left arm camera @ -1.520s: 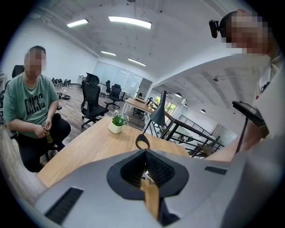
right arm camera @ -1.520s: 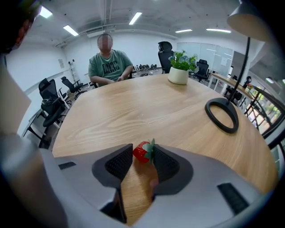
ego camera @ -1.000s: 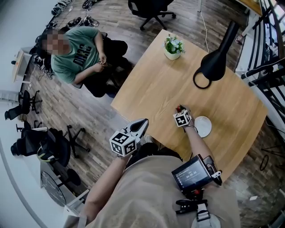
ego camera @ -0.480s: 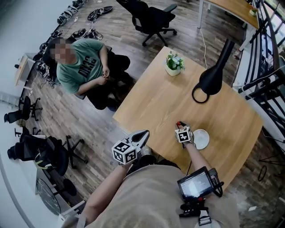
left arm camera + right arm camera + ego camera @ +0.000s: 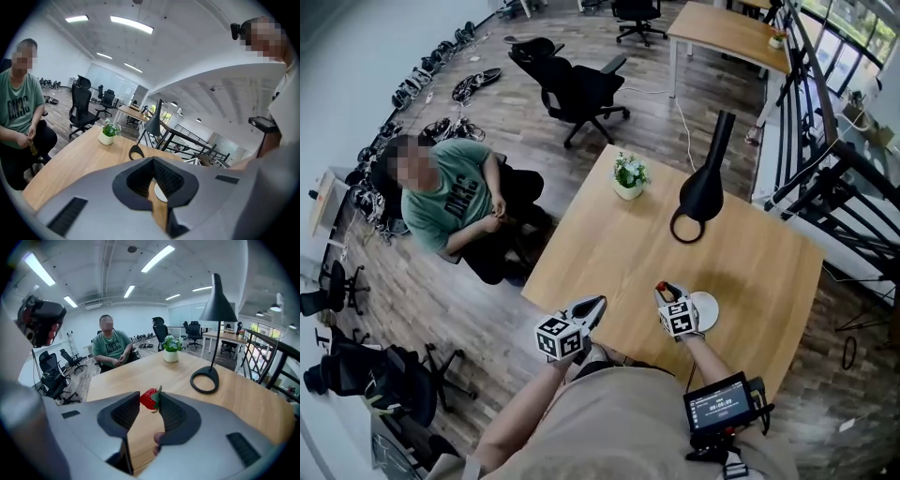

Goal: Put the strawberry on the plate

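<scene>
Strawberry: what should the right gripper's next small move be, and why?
Probably carry it sideways to above the plate. The right gripper has its jaws shut on the strawberry, clear of the table, and the plate lies just beside it.

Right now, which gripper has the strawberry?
The right gripper: the red strawberry is pinched between its jaws. The left gripper has nothing between its own.
</scene>
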